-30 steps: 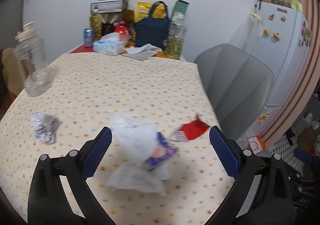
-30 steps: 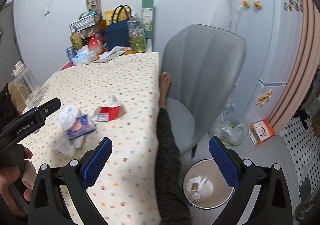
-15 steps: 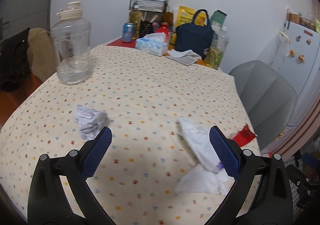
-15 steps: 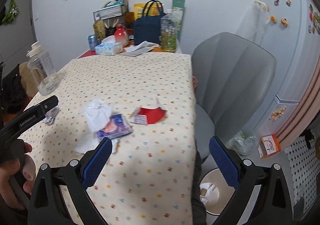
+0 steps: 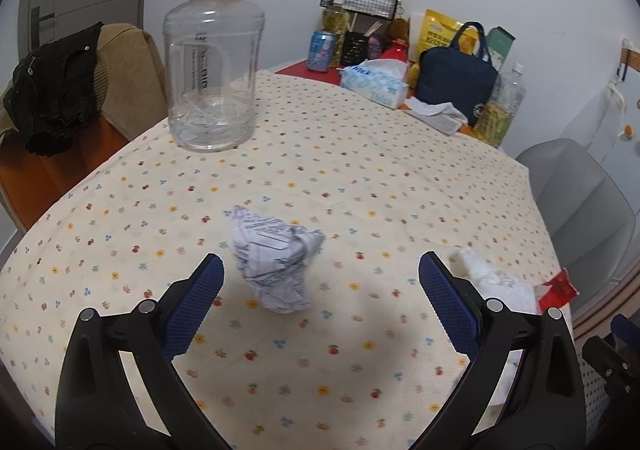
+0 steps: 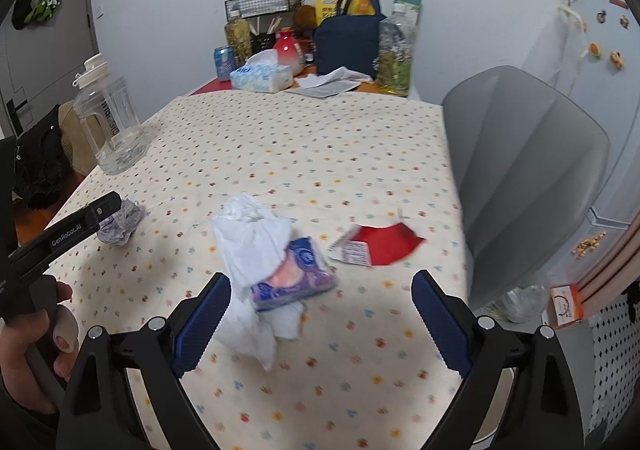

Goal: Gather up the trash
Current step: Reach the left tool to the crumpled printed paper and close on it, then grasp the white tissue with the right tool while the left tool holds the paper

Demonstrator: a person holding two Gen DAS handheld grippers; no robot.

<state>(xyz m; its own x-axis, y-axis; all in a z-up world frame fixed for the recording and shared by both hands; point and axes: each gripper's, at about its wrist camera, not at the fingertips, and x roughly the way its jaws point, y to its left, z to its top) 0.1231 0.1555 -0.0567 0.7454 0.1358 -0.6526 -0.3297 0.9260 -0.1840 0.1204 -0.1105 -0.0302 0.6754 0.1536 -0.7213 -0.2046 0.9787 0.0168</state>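
Note:
A crumpled printed paper ball (image 5: 276,262) lies on the flowered tablecloth, just ahead of my open left gripper (image 5: 320,282); it also shows in the right wrist view (image 6: 120,222). A white tissue wad (image 6: 252,234) with a purple tissue packet (image 6: 296,278) lies just ahead of my open right gripper (image 6: 320,302). A red torn wrapper (image 6: 380,246) lies to the right of it, near the table edge. In the left wrist view the tissue (image 5: 496,282) and the red wrapper (image 5: 558,288) show at the right. Both grippers are empty.
A big clear water jug (image 5: 212,66) stands at the far left of the table (image 5: 360,154). A tissue box (image 5: 376,84), navy bag (image 5: 456,78), bottles and a can crowd the far end. A grey chair (image 6: 528,170) stands at the right.
My left gripper has swung left from the tissue wad to the crumpled paper ball. My right gripper has moved from the table's edge in over the table, towards the tissue and packet.

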